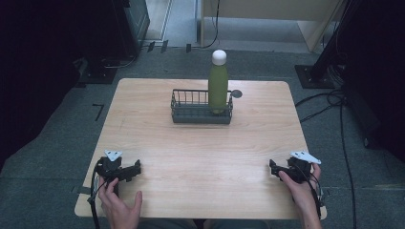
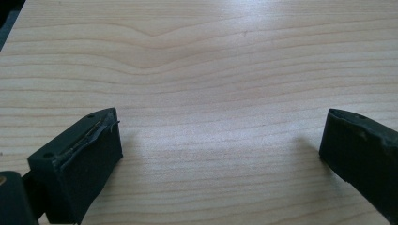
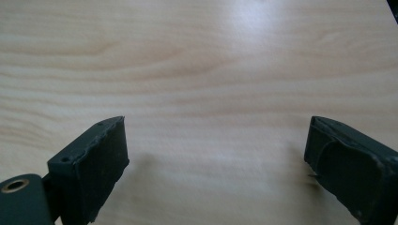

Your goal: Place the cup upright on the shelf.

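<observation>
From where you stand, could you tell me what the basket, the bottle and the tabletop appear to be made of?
The basket looks like dark coated metal wire: thin upright bars, see-through sides. The bottle has a matte green body, metal or plastic I cannot tell, with a white cap, likely plastic. The tabletop looks like light wood or wood-pattern laminate: visible grain, soft sheen.

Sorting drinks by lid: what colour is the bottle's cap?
White, on the green bottle; clearest in the high view.

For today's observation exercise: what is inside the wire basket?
A green bottle with a white cap stands upright at the right end of the basket. Its base is hidden behind the basket's front wall.
</observation>
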Tool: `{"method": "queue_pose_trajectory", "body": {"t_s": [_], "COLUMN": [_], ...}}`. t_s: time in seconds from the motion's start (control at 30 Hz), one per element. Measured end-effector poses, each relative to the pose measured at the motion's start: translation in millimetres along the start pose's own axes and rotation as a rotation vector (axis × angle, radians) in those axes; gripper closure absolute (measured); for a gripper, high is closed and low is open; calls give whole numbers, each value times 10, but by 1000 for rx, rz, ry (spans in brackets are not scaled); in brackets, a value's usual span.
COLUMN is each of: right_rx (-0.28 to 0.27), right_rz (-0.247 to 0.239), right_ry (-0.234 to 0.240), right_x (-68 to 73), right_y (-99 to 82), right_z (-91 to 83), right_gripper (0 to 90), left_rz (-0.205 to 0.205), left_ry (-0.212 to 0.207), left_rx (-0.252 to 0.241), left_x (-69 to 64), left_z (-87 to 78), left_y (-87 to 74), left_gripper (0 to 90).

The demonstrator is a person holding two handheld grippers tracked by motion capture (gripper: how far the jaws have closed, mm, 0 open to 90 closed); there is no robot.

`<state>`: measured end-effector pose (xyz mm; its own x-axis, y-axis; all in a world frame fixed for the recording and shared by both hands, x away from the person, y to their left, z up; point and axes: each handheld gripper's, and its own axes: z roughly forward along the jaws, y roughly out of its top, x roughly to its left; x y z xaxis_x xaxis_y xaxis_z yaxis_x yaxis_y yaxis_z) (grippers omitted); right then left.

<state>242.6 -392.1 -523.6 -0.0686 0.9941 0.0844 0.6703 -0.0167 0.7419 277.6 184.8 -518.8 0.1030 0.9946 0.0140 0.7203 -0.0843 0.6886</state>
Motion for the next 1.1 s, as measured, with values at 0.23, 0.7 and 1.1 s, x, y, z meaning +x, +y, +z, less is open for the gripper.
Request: {"method": "queue_pose_trajectory", "body": {"t_s": [0.23, 0.7, 1.1], "right_rx": [16, 29, 29], "right_rz": [-10, 27, 28], "right_ry": [-45, -117, -118], "right_x": [-108, -120, -118], "right_y": [-148, -240, -240], "right_z": [-132, -223, -222], "right_gripper": [61, 29, 28], "left_rz": [0, 0, 0], "left_ry": [0, 0, 0], "left_rx": [1, 0, 0], "left_x": [0, 0, 1], "left_z": [0, 0, -1], "left_y": [0, -1, -1], "left_gripper": [0, 0, 0]}}
